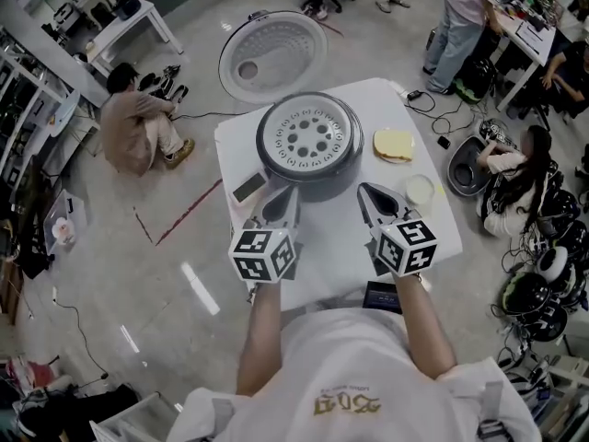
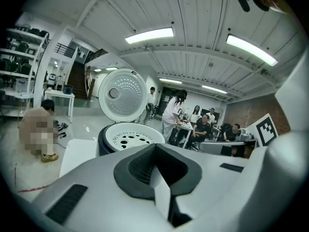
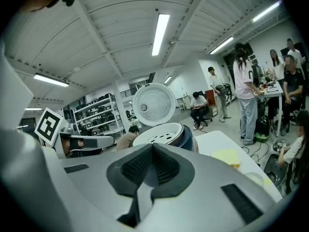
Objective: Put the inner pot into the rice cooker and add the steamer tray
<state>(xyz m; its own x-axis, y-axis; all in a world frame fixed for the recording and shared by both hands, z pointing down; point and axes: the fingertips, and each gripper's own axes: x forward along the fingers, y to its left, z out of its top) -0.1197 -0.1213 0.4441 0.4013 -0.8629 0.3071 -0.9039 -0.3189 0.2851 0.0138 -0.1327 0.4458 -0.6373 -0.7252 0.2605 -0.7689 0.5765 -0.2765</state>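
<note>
Steamer tray (image 1: 306, 140), perforated, sits level in the mouth of the rice cooker (image 1: 317, 187), whose lid (image 1: 272, 56) stands open behind it; the inner pot is hidden, presumably beneath the tray. Left of the cooker lies a flat dark device (image 1: 248, 188). Left gripper (image 1: 287, 199) and right gripper (image 1: 371, 199), just in front of the cooker: fingers closed together, holding nothing. Right of the cooker on the worktop (image 1: 442, 247): a yellow pad (image 1: 394, 145) and a small white cup (image 1: 420, 191), seemingly empty. Loading looks complete; good practice now is to confirm the tray rests evenly on the rim, with the fingers kept clear.
</note>
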